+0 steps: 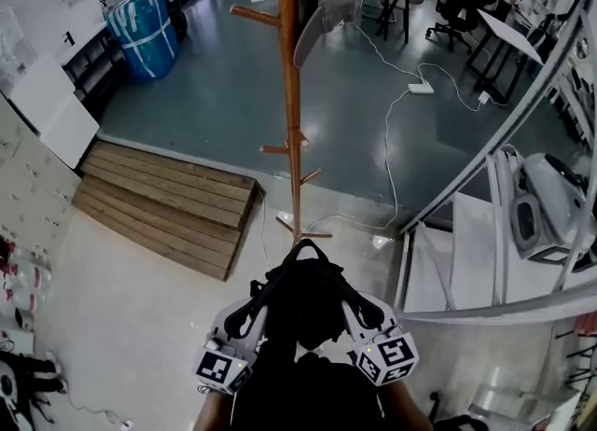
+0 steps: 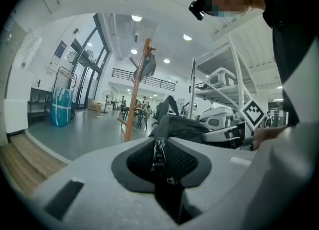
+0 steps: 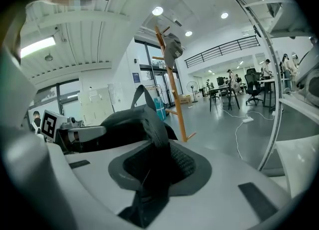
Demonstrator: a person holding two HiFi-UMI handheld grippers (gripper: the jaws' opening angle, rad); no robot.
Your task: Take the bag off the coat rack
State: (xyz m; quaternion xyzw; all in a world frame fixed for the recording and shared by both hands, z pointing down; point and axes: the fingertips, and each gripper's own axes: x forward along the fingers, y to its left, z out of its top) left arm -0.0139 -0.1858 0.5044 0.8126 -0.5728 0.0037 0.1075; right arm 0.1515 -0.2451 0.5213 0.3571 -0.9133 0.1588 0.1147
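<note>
The black bag (image 1: 303,300) hangs free of the wooden coat rack (image 1: 292,93), held between both grippers close in front of me. My left gripper (image 1: 264,295) is shut on the bag's left side. In the left gripper view, the jaws (image 2: 160,167) pinch black fabric by a zipper pull (image 2: 159,149). My right gripper (image 1: 346,300) is shut on the bag's right side, and in the right gripper view dark fabric fills the jaws (image 3: 149,174). The bag's strap loop (image 3: 142,94) stands up above it. A grey cap (image 1: 328,0) stays on the rack's top.
The rack's foot (image 1: 300,230) stands just ahead of the bag. A wooden pallet ramp (image 1: 168,205) lies to the left, a blue bundle (image 1: 145,33) behind it. White metal shelving (image 1: 485,233) is close on the right. A cable and power strip (image 1: 420,89) cross the floor.
</note>
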